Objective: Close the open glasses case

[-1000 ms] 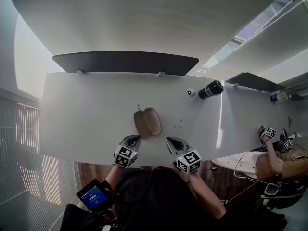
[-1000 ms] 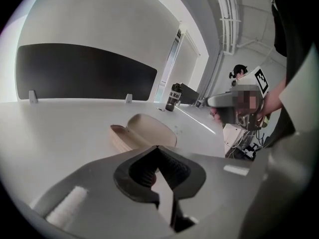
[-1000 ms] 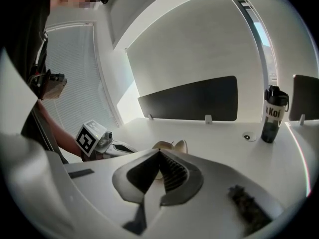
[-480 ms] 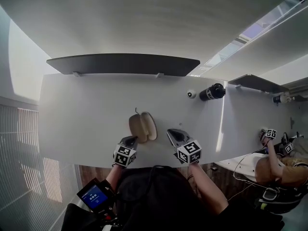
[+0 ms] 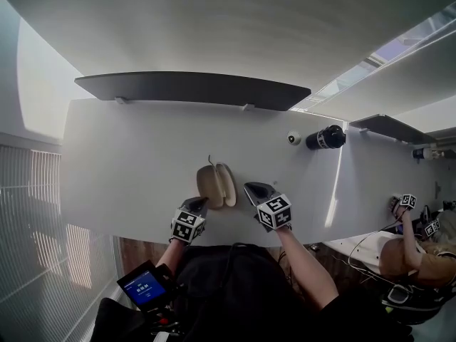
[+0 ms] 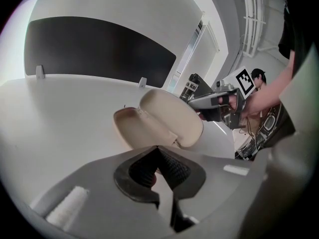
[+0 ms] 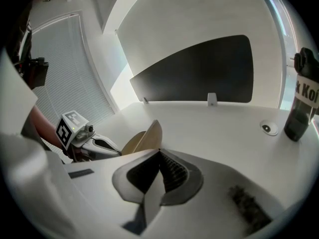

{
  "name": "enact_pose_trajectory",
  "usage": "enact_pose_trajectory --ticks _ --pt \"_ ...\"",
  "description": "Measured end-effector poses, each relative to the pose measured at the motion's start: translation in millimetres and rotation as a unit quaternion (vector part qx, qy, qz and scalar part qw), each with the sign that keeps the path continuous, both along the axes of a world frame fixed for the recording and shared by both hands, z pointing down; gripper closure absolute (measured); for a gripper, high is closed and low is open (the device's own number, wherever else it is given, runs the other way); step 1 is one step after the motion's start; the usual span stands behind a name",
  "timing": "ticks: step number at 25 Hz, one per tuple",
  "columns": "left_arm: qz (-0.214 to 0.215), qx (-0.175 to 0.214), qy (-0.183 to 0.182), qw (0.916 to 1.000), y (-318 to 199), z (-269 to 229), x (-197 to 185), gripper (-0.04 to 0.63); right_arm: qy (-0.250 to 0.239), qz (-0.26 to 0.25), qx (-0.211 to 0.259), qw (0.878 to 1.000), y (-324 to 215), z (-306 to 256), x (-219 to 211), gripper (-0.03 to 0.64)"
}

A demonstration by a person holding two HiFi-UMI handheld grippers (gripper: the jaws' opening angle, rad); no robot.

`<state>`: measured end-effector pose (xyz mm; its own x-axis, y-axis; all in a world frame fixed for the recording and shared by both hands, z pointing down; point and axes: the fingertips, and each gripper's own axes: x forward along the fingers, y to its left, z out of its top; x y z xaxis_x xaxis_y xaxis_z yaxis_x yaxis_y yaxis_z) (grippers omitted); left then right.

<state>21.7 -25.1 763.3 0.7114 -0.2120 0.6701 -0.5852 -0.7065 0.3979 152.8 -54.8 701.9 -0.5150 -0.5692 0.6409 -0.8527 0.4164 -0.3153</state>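
The case lies open on the white counter, near the front edge and straight in front of the person. Its 2 tan halves are spread side by side. Seen from the left gripper view, the lid tilts up on the right of the shallow base.

The left hand-held gripper sits just short of the case's near left corner and points at it. Its own view shows the jaws clenched tip to tip, ribbed pads meeting, with nothing between them.

The right hand-held gripper is on the other side, its nose just beside the lid's outer face. I cannot tell whether it touches the lid. In its own view the case shows edge-on just left of the tips, and these jaws are also pressed together and empty. Each hand-held gripper shows up in the other's view, low over the counter on either side of the case.

Further back on the right, well apart from the case, a dark bottle stands on the counter. A small round white disc lies just left of it. A long dark panel runs along the counter's far edge.

Off to the far right, another person sits at the next counter. Below the near edge, by the person's left side, a small device with a blue screen is lit.
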Motion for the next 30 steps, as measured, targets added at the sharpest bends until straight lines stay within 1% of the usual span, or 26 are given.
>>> enact_pose_trajectory --ticks 3,6,10,19,22,26,30 --pt "0.000 -0.003 0.002 1.0000 0 1 0 0.589 -0.004 -0.005 -0.008 1.000 -3 6 -8 0.620" --pt "-0.008 -0.005 0.012 0.9999 -4 -7 2 0.589 -0.004 -0.011 -0.012 1.000 -2 9 -14 0.620" --pt "-0.001 -0.006 0.007 1.0000 -1 2 -2 0.589 -0.006 -0.018 -0.015 1.000 -1 11 -21 0.620" --pt "-0.006 -0.002 0.014 0.9999 -5 -3 0 0.589 -0.012 -0.033 -0.007 0.999 0 1 -38 0.620" --pt "-0.010 -0.002 0.016 0.9998 -7 -5 -1 0.589 -0.014 -0.044 -0.004 0.999 0 -3 -45 0.620" --pt "-0.004 -0.008 0.017 0.9998 -2 0 -1 0.589 -0.015 -0.062 -0.001 0.998 1 -7 -58 0.620" --pt "-0.019 -0.004 0.034 0.9992 -9 -5 3 0.589 -0.015 -0.094 0.000 0.995 2 -9 -75 0.620"
